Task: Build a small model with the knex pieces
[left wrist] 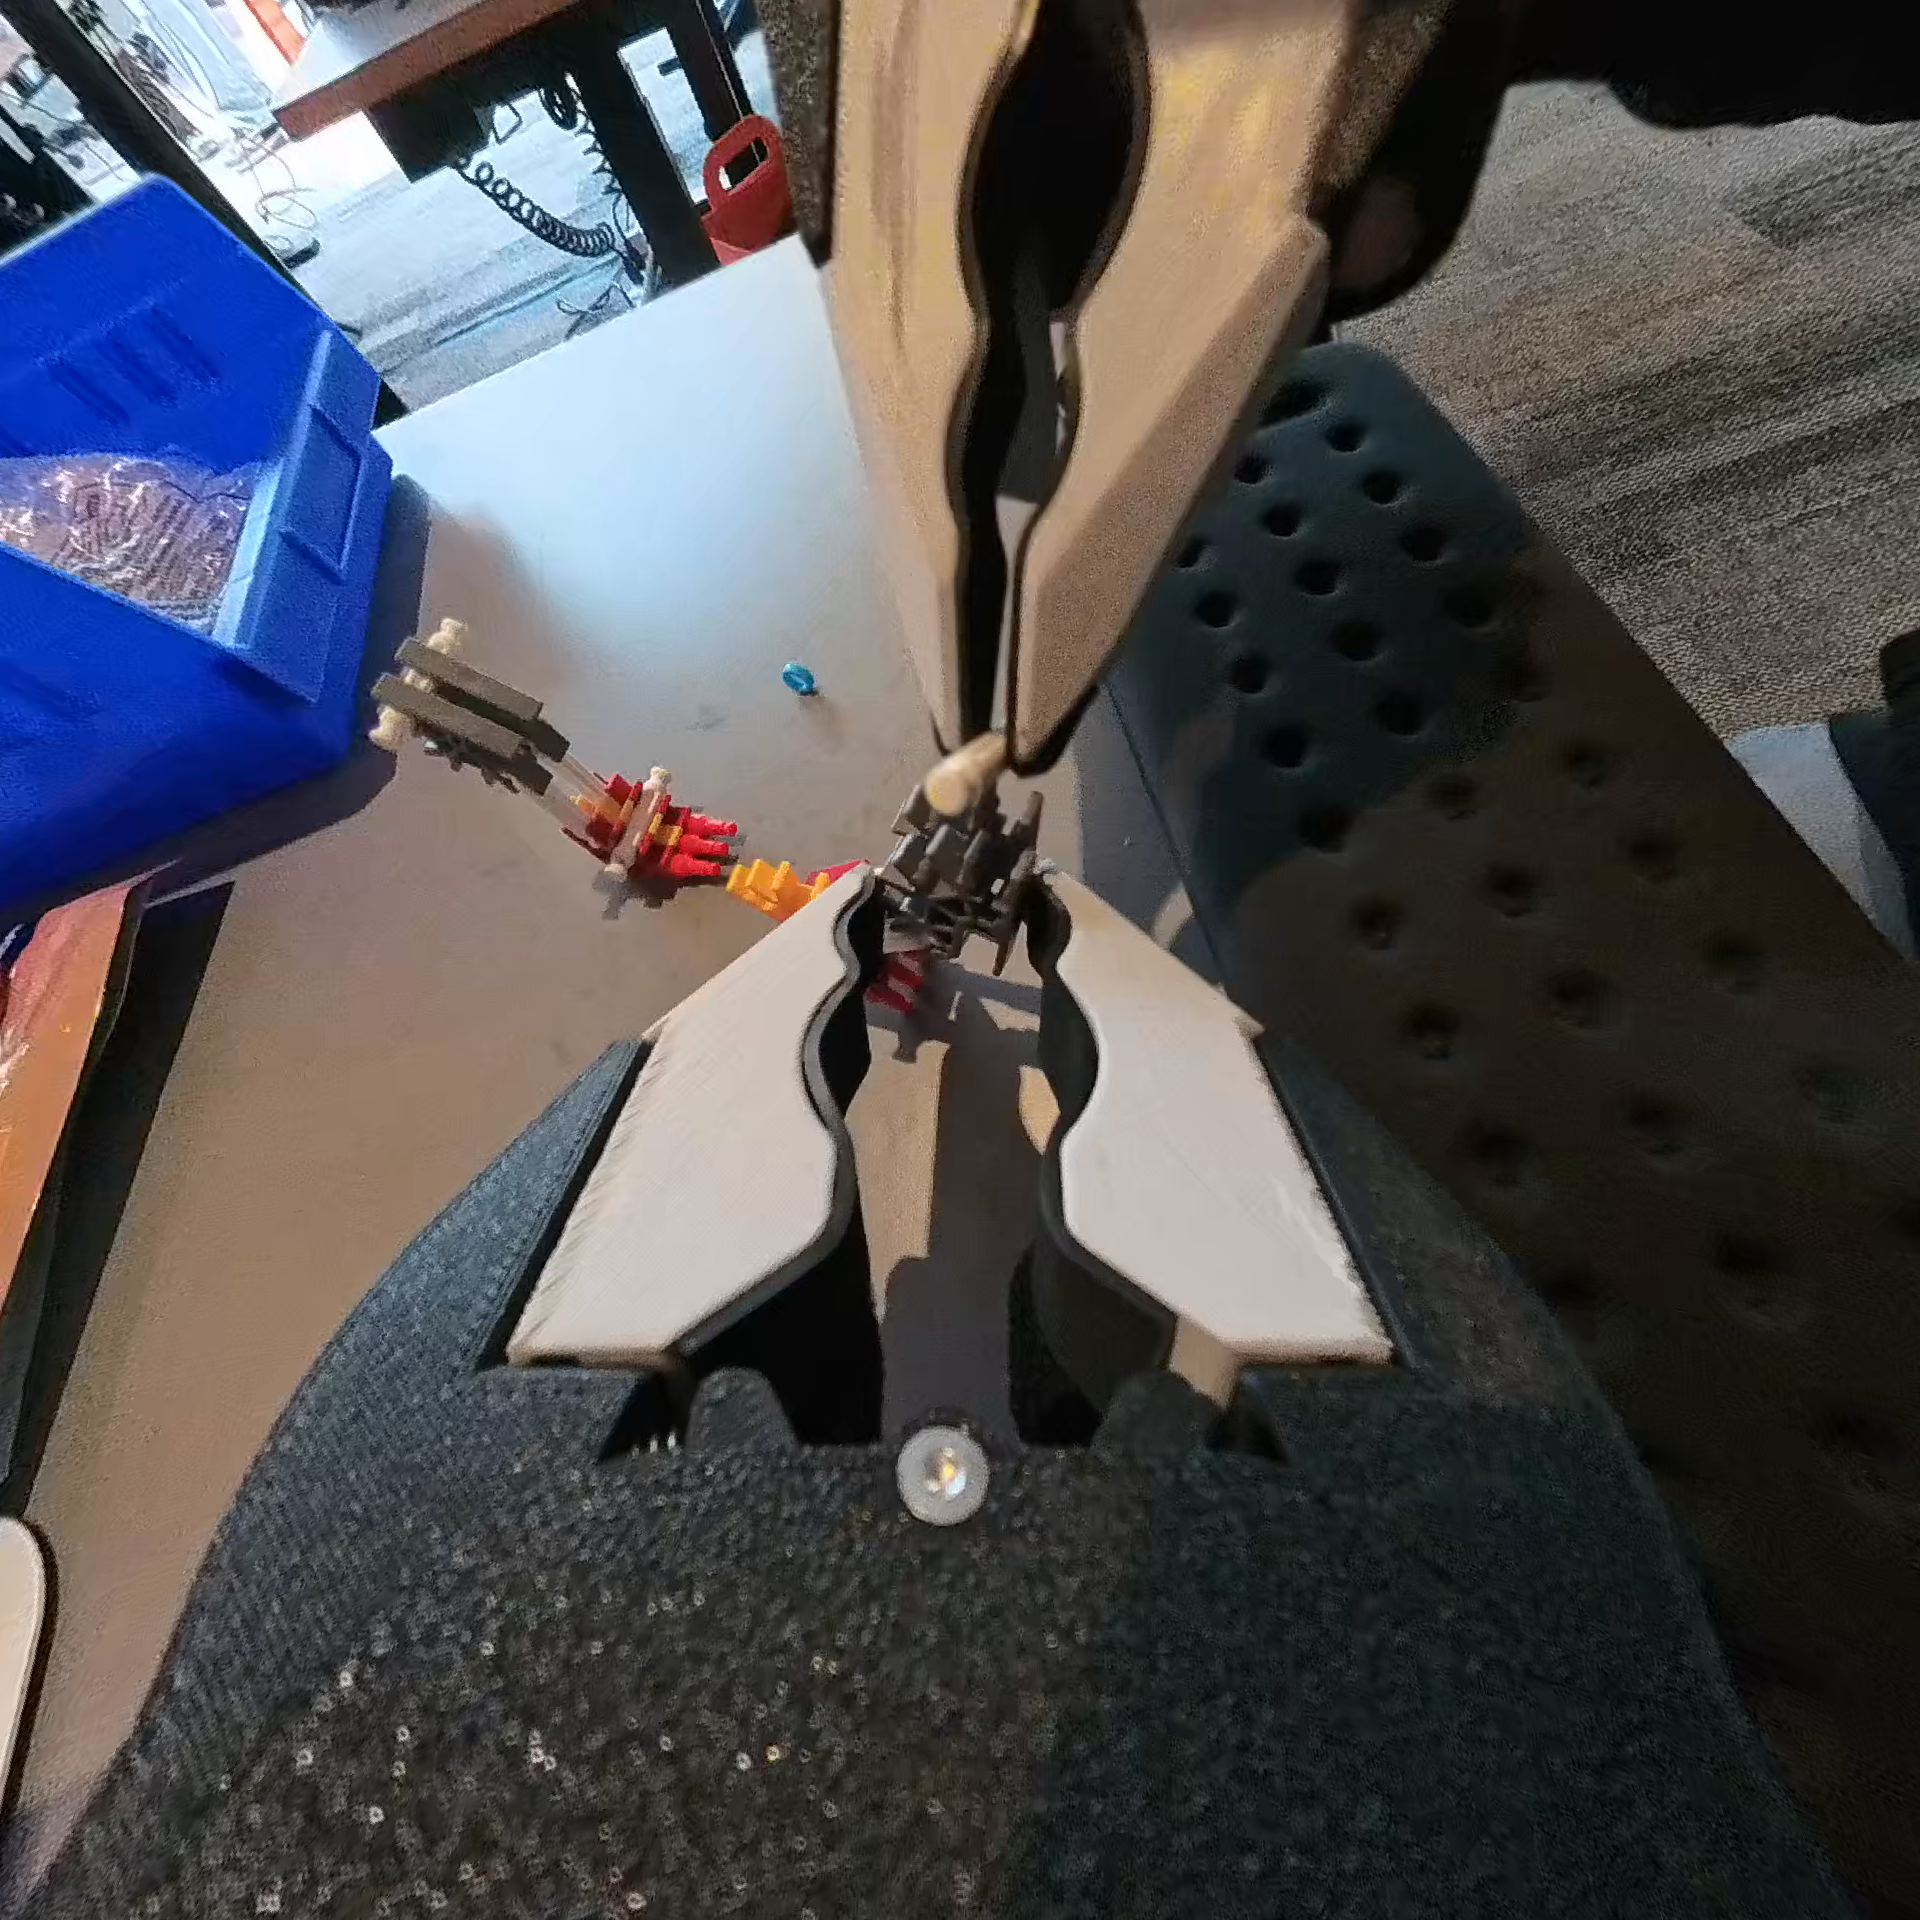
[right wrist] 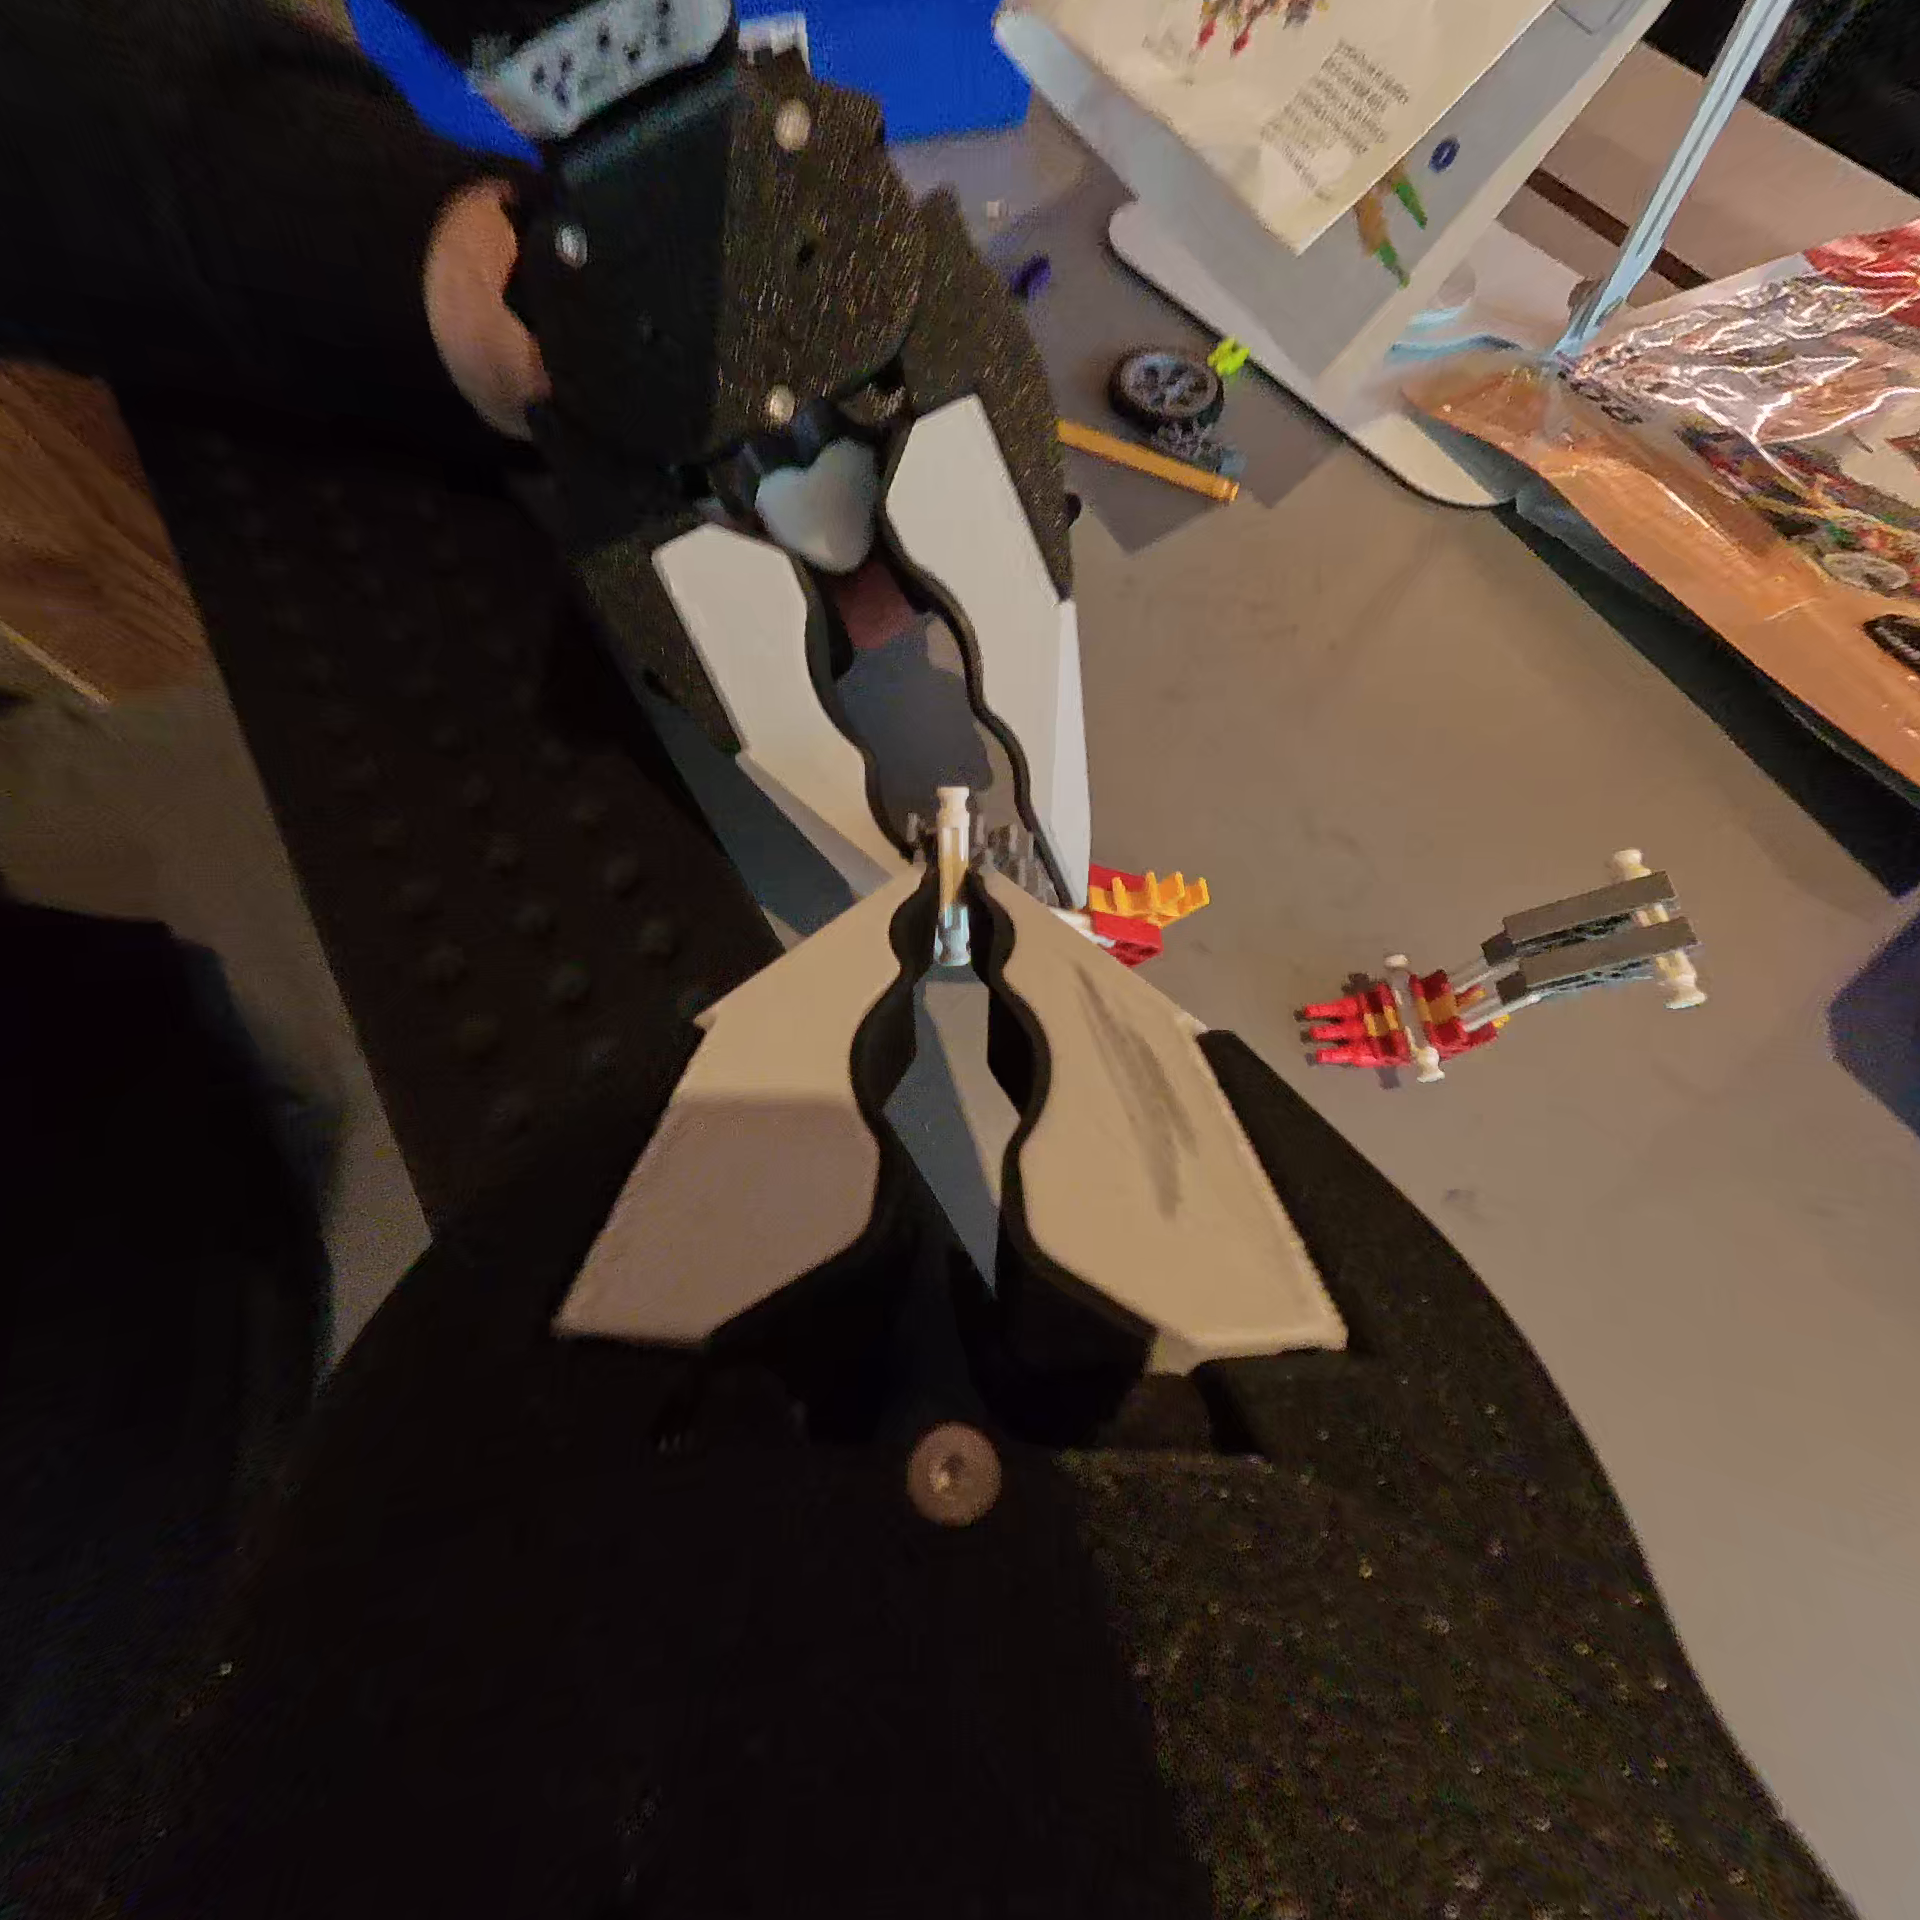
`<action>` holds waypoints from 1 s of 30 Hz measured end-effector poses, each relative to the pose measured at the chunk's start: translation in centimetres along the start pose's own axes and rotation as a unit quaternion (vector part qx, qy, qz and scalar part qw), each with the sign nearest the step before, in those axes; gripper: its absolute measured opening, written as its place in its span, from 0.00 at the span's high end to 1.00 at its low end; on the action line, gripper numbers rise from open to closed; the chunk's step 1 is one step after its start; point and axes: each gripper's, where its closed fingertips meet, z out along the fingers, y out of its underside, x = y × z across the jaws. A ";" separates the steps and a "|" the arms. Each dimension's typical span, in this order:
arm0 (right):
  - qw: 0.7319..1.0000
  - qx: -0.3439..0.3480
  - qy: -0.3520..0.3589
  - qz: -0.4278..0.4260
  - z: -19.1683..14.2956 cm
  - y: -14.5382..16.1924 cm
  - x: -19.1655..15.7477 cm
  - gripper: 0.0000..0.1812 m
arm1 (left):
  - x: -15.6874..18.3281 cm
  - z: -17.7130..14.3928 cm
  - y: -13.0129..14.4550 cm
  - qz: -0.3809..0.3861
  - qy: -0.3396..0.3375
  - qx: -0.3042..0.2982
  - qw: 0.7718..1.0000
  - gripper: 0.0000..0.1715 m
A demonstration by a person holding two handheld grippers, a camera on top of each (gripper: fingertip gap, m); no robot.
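My left gripper clamps a dark grey brick assembly with red and orange parts above the grey table. My right gripper pinches a white pin at the assembly's top. A second red-and-grey brick assembly lies apart, near the blue bin.

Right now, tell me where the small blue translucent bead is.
In the left wrist view, the small blue translucent bead lies alone on the grey table, left of the right gripper, between it and the blue plastic bin.
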 end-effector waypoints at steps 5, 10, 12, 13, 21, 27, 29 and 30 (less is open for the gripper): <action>0.994 -0.058 0.043 -0.081 0.0 1.0 -0.4 0.98 | 0.1 0.4 0.1 0.032 -0.017 -0.021 0.999 0.85; 0.990 -0.079 0.066 -0.099 -0.1 1.7 -1.0 0.97 | 0.5 0.7 0.2 0.096 -0.042 -0.048 0.993 0.85; 0.989 -0.086 0.071 -0.096 -0.1 2.0 -1.0 0.97 | 0.5 1.0 0.2 0.116 -0.053 -0.058 0.990 0.85; 0.989 -0.091 0.074 -0.093 -0.2 2.1 -1.0 0.97 | 0.5 1.1 0.2 0.123 -0.058 -0.062 0.989 0.85; 0.987 -0.109 0.079 -0.083 -0.2 3.4 -1.9 0.98 | 1.3 1.8 0.3 0.206 -0.086 -0.092 0.970 0.85; 0.986 -0.103 0.093 -0.096 -0.2 4.5 -2.5 0.97 | 2.0 1.9 0.2 0.272 -0.102 -0.109 0.951 0.85; 0.986 -0.103 0.098 -0.091 -0.1 4.8 -2.4 0.97 | 2.2 1.9 0.0 0.275 -0.102 -0.106 0.950 0.85; 0.986 -0.099 0.101 -0.090 0.0 5.0 -2.4 0.97 | 2.2 1.9 0.0 0.281 -0.103 -0.108 0.948 0.85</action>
